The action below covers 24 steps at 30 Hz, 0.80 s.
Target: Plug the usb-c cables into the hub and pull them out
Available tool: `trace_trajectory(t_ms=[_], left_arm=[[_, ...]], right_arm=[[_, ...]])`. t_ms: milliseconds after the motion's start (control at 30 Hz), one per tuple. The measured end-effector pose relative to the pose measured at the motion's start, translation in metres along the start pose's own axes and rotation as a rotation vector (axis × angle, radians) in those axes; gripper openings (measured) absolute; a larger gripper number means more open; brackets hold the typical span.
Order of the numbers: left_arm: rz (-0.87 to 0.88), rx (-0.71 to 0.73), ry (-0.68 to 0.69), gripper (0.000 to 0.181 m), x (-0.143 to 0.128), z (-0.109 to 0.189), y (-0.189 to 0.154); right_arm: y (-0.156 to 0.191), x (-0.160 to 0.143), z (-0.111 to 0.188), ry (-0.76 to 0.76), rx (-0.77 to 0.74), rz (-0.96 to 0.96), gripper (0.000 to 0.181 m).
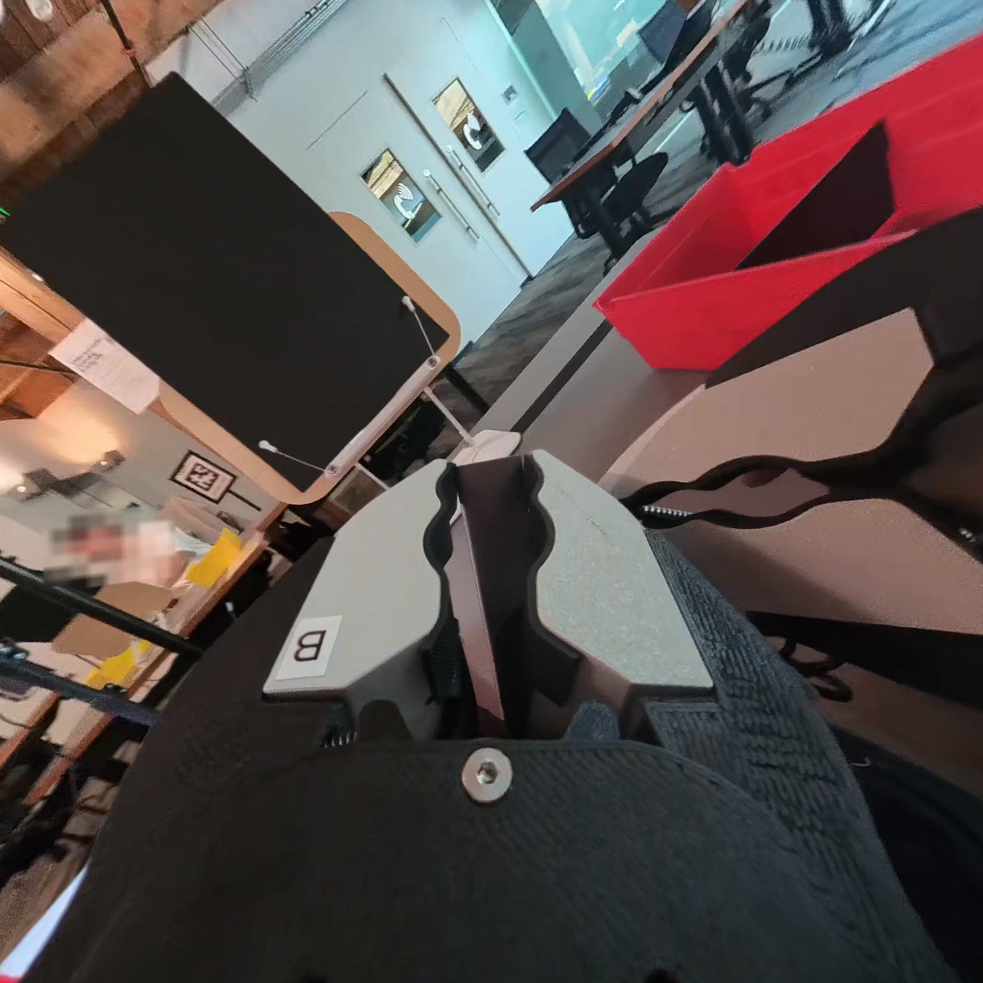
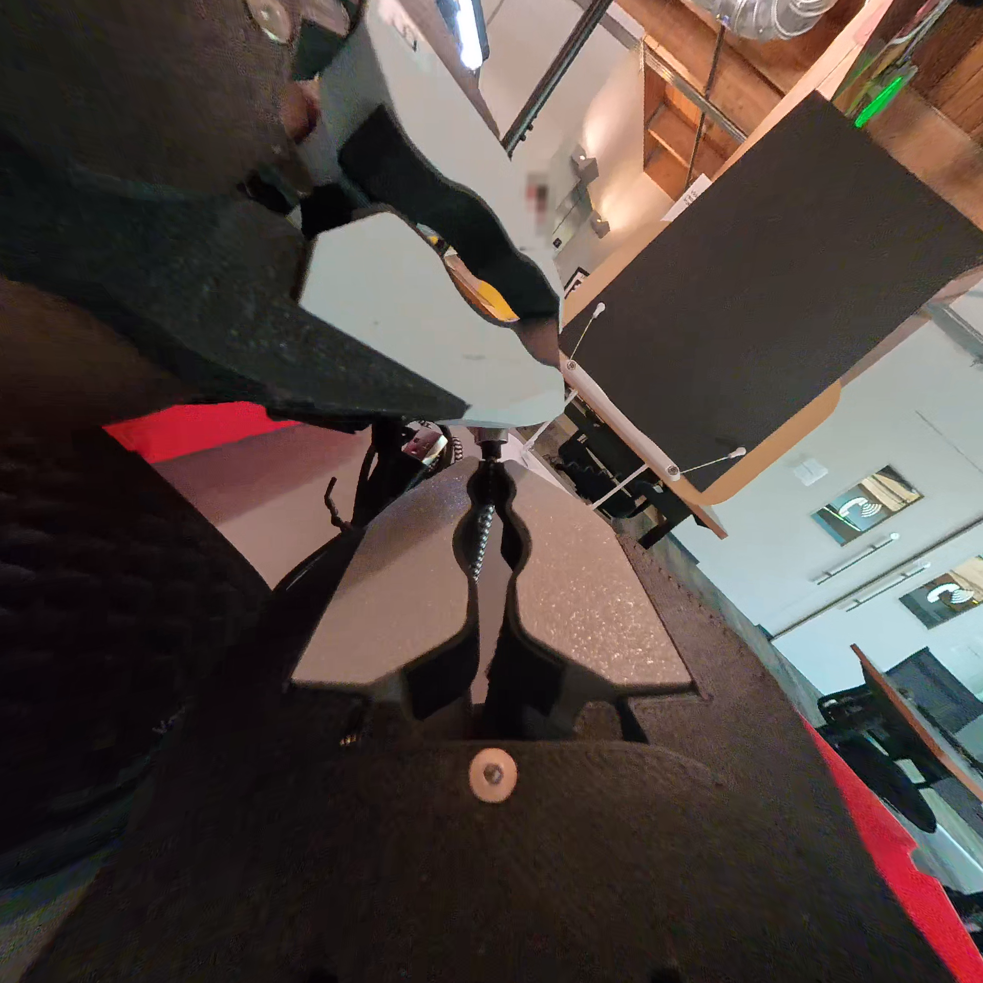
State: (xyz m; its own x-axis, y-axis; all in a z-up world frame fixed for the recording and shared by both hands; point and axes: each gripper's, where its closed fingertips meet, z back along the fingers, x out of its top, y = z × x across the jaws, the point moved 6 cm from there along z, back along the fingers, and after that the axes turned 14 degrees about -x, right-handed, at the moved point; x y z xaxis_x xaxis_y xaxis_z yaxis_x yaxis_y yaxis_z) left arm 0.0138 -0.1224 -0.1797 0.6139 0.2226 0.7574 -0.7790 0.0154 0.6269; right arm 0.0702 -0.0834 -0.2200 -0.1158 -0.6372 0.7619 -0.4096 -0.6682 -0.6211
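Note:
My left gripper point(image 1: 492, 471) is closed on a dark flat slab point(image 1: 478, 585) held edge-on between its pads. It looks like the hub, and most of it is hidden. My right gripper point(image 2: 490, 471) is shut on a black braided usb-c cable point(image 2: 483, 532). The cable's silver plug point(image 2: 486, 437) sticks out past the fingertips. The right gripper also shows in the left wrist view point(image 1: 638, 502), low at the right, with the cable point(image 1: 671, 513) in it. The left gripper shows in the right wrist view point(image 2: 548, 346), above the plug. I cannot tell whether the plug touches the hub.
A red bin point(image 1: 744, 298) stands on the brown table point(image 1: 798, 425) at the right and also shows in the right wrist view point(image 2: 904, 877). A black panel on a white stand point(image 1: 213, 266) rises behind the table edge. Loose black cables point(image 2: 383, 478) lie ahead. The left gripper's tips are roughly 4 cm from the right gripper's.

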Motion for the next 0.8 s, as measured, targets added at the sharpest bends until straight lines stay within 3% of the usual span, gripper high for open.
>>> trace_trajectory(t_ms=[200,600,800], left_arm=[[-0.104,0.008,0.046,0.023,0.002,-0.004,-0.002],[-0.092,-0.071,0.039,0.024,0.004,0.003,0.0],[-0.02,-0.135,0.028,0.024,-0.004,-0.003,-0.001]], right_arm=[[-0.001,-0.004,-0.003,0.015,0.027,-0.011,0.002],[-0.002,0.001,0.007,-0.056,-0.02,0.058,0.002],[-0.003,-0.008,0.005,-0.034,0.038,0.024,0.003]])
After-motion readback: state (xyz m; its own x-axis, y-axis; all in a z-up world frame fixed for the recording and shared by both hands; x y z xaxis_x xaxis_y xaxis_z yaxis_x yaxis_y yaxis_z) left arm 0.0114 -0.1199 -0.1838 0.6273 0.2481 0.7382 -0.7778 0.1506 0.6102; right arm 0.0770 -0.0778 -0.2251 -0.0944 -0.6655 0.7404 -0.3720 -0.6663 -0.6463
